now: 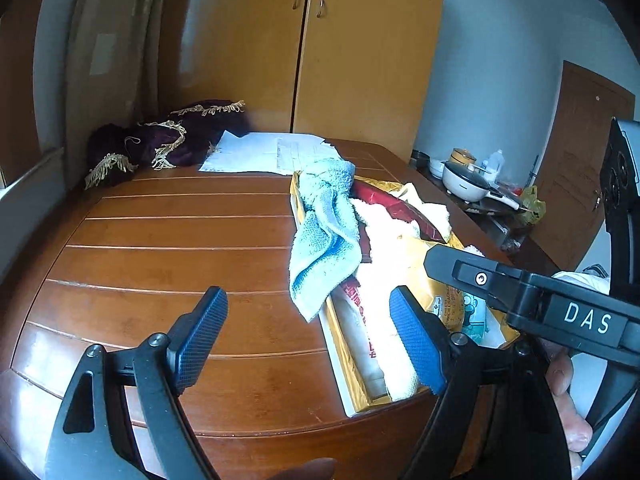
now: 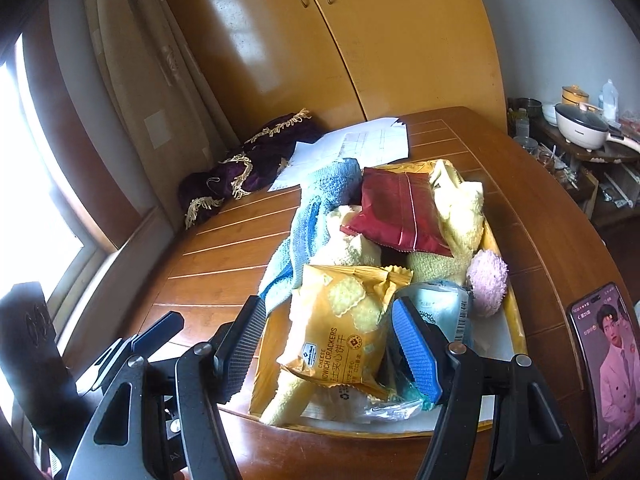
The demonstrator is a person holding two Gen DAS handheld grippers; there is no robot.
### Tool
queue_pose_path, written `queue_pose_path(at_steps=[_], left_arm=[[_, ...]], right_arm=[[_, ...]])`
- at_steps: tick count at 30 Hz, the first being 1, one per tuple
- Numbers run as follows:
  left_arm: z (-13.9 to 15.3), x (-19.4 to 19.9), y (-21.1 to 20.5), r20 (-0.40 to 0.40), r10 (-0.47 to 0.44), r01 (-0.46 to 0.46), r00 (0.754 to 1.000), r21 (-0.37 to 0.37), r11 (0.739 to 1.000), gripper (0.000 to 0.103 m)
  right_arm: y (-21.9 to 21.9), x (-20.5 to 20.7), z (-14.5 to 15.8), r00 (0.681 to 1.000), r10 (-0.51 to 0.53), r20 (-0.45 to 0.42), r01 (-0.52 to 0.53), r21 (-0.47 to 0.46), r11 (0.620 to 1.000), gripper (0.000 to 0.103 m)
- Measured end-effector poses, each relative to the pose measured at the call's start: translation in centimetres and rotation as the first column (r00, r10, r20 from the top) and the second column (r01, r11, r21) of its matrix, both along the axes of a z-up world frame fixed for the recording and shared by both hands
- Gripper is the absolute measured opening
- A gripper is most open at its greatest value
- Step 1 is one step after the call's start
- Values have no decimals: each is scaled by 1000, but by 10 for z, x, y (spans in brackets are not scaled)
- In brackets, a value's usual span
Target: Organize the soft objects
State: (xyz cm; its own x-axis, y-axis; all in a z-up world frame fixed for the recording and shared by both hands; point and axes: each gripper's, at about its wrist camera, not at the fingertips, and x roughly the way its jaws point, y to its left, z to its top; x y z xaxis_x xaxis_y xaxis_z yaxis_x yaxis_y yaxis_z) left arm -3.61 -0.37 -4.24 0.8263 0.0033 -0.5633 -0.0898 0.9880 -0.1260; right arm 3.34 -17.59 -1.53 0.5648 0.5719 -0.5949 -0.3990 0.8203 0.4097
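Tray (image 2: 516, 312) of soft goods on the wooden table (image 1: 160, 264): your right gripper (image 2: 328, 344) hangs with jaws apart over the cracker packet (image 2: 340, 332); your left gripper (image 1: 308, 336) gapes, empty, beside the blue towel (image 1: 324, 248) draped over the tray edge. 2 yellow cloths (image 2: 460, 216), perhaps towels, underlie a red pouch (image 2: 400, 208).

free: bare table (image 1: 168, 264) left of tray (image 2: 516, 312) | blocked: tray heaped, blue towel (image 1: 324, 240) spilling over its left rim | right: phone (image 2: 604, 364) standing near tray | far end: papers (image 1: 260, 152), purple cloth (image 1: 160, 140)
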Motion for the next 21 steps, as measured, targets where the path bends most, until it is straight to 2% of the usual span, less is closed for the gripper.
queue_pose_path(at_steps=[13, 21], left_arm=[[0, 1, 0, -17, 16, -16, 1000, 22, 1000, 83], [1, -3, -1, -2, 27, -27, 1000, 36, 999, 83]], right_arm=[[-4, 0, 1, 1000, -11, -3, 11, -5, 1000, 69], [-9, -11, 10, 999, -1, 50, 0, 18, 1000, 69]])
